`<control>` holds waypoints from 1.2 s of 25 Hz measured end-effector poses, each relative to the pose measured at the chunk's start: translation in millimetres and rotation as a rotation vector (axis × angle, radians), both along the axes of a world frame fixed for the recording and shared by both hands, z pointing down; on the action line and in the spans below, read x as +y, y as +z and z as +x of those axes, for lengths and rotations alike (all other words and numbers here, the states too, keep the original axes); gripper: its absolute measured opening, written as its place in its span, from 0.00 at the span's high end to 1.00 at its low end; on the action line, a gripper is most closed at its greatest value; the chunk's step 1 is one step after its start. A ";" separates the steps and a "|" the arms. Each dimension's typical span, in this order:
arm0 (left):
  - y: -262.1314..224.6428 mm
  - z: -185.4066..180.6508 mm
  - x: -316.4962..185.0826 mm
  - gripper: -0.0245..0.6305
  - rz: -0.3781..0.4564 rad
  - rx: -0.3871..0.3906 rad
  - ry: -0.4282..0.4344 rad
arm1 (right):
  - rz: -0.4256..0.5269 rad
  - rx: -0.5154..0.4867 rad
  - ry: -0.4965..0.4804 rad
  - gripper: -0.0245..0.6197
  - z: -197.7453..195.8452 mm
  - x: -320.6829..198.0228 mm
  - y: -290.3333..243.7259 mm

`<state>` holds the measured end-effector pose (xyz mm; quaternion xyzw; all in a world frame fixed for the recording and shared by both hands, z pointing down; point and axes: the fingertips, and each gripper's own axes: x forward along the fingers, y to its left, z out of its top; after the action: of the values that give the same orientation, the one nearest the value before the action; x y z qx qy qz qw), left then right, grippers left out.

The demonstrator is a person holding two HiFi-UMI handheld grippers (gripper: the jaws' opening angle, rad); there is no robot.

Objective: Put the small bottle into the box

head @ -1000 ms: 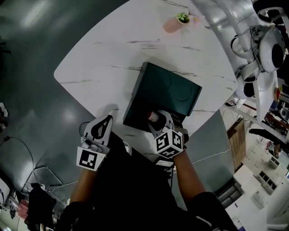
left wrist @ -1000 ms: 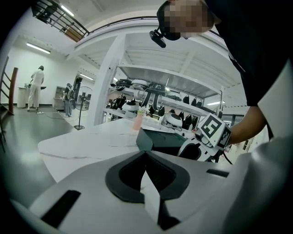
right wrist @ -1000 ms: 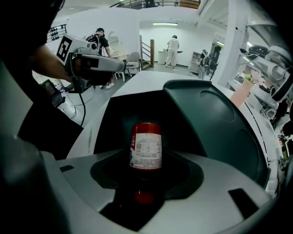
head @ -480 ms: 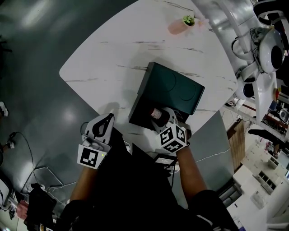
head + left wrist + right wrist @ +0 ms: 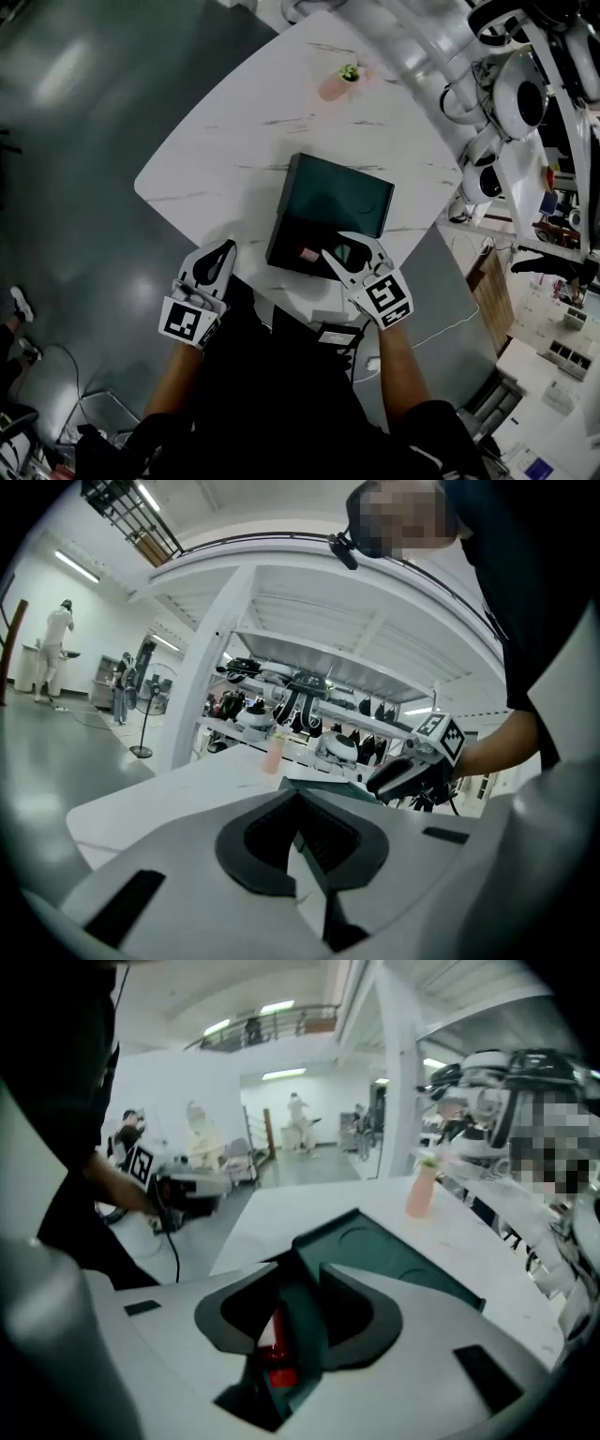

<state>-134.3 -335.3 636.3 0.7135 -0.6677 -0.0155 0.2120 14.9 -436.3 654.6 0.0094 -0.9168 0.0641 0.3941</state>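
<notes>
Right hand-held gripper (image 5: pixel 349 249) closing empty over red small bottle (image 5: pixel 307 254) inside box (image 5: pixel 356 192).

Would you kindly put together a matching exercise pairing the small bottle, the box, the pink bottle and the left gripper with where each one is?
Things:
1. small bottle
2. box
3. pink bottle
4. left gripper

Places or states:
A. standing at the far side of the table
B. lying inside the box
C. left of the box, jaws together, empty
D. dark green, in the middle of the table

Pairs: 1-B, 2-D, 3-A, 4-C
</notes>
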 end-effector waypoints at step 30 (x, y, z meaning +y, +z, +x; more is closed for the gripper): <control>-186.8 128.9 -3.4 0.94 0.306 -0.121 0.293 | 0.564 -0.791 0.919 0.90 274.2 81.3 -246.2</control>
<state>-5.4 -338.8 449.5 0.8265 -0.5580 -0.0430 0.0608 289.1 -355.0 408.4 0.4775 -0.8766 -0.0178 -0.0569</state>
